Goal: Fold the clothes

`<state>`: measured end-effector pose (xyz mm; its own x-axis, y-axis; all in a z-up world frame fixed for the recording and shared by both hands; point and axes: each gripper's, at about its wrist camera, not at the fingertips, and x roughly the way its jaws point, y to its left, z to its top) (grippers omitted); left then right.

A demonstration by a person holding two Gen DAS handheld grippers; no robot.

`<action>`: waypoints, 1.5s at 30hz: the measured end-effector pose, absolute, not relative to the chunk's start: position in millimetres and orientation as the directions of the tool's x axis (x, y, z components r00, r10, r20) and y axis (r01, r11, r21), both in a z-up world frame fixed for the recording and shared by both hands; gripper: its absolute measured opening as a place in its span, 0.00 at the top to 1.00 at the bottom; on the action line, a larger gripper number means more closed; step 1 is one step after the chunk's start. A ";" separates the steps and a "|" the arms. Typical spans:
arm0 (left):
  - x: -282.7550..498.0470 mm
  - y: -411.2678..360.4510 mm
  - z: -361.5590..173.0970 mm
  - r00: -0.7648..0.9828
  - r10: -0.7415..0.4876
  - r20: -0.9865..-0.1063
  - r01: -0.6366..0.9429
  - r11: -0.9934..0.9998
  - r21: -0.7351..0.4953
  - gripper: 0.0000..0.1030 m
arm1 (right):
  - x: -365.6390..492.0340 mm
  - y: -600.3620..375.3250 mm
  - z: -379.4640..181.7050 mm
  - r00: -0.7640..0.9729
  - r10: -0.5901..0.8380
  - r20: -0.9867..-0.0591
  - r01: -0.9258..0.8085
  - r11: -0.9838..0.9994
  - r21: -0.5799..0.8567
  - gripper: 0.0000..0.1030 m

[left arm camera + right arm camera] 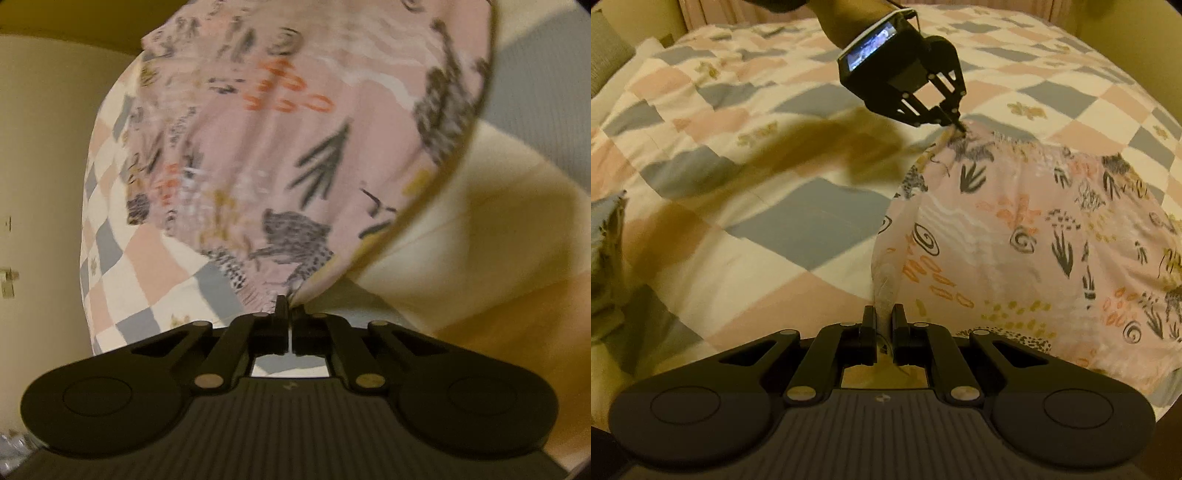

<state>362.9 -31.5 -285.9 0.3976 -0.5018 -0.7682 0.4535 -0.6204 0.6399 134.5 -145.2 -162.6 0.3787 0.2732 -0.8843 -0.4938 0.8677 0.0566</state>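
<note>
Since I've got both grippers pinching one edge of the pink printed garment [1015, 229], it hangs stretched between them just above the checked quilt [746, 229], prob so it can be laid flat w/o bunching before a fold. My right gripper [884, 321] has its jaws clamped on a bunched corner nearest me; my left gripper [960, 127], seen across the bed from the right cam, is closed tight on the far corner. The left cam shows the fabric fanning away from that pinch, blurred. Rest of the cloth drapes to the right, touching the quilt. Another bluish cloth item [607, 236] sits at the bed's left edge, well apart, not in my way.
</note>
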 end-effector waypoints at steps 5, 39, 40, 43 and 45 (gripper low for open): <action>365.2 -48.4 -251.0 0.414 -0.488 -0.769 0.504 -0.580 0.640 1.00 | 145.9 -168.0 -131.6 0.421 0.258 -0.870 -0.468 0.883 0.036 0.93; 473.9 -395.3 -218.0 0.308 -0.149 -0.940 0.842 -0.416 0.342 0.99 | 275.8 -605.1 -187.0 0.395 0.272 -0.878 0.060 0.946 0.320 0.94; 476.6 -398.5 -221.4 0.301 -0.144 -0.943 0.848 -0.411 0.334 0.99 | 277.3 -608.1 -190.8 0.392 0.274 -0.878 0.068 0.943 0.325 0.94; 484.2 -404.3 -232.6 0.283 -0.129 -0.950 0.864 -0.396 0.311 0.95 | 280.5 -612.3 -201.4 0.381 0.279 -0.881 0.086 0.939 0.334 0.94; 489.7 -406.5 -240.1 0.277 -0.117 -0.954 0.876 -0.376 0.300 0.92 | 282.4 -613.7 -208.3 0.375 0.278 -0.884 0.099 0.936 0.336 0.94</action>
<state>489.7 -406.5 -240.1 0.2768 -0.1167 -0.9538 0.8765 -0.3763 0.3004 282.4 -613.8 -208.3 0.3747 0.2780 -0.8845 0.0992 0.9365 0.3364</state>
